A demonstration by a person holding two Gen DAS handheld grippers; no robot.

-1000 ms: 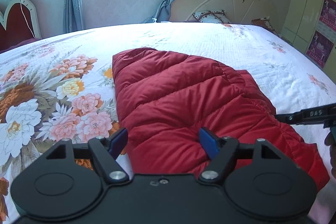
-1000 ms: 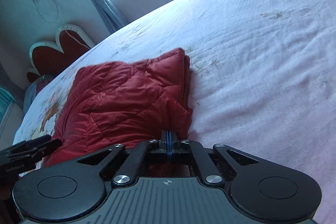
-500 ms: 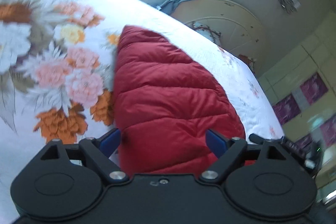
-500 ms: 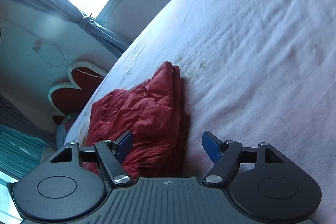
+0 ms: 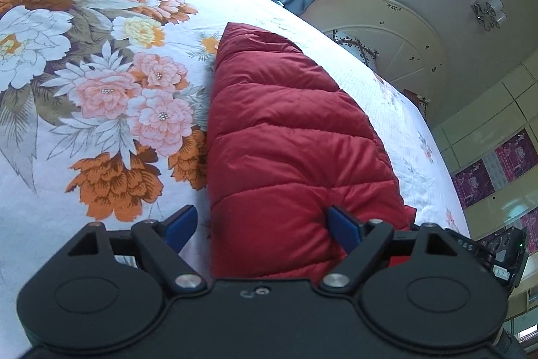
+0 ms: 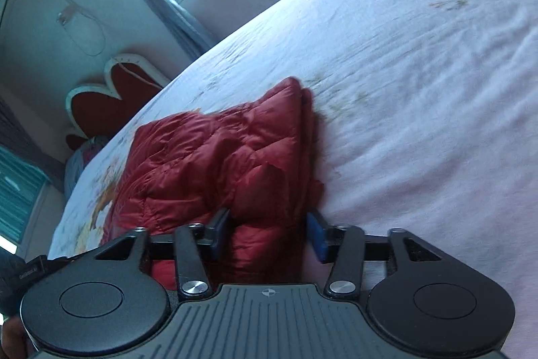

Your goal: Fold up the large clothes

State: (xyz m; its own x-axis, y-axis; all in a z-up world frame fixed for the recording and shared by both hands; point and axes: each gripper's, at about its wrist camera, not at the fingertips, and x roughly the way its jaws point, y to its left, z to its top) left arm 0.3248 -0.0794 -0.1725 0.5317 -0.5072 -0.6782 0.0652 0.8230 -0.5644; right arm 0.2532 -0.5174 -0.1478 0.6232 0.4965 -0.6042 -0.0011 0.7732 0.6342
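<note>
Red puffer jacket [image 5: 289,143] runs lengthwise away from both grippers; left gripper [image 5: 259,229] jaws wide astride its near edge, right gripper [image 6: 269,229] jaws closing around a fold.

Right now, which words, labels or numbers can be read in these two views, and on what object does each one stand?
"DAS" (first letter unsure): side of the right gripper, whose jaws are closing with the red jacket between them.
"GenRobot.AI": side of the left gripper, small.
Purple posters on the wall: too blurred to read.
</note>
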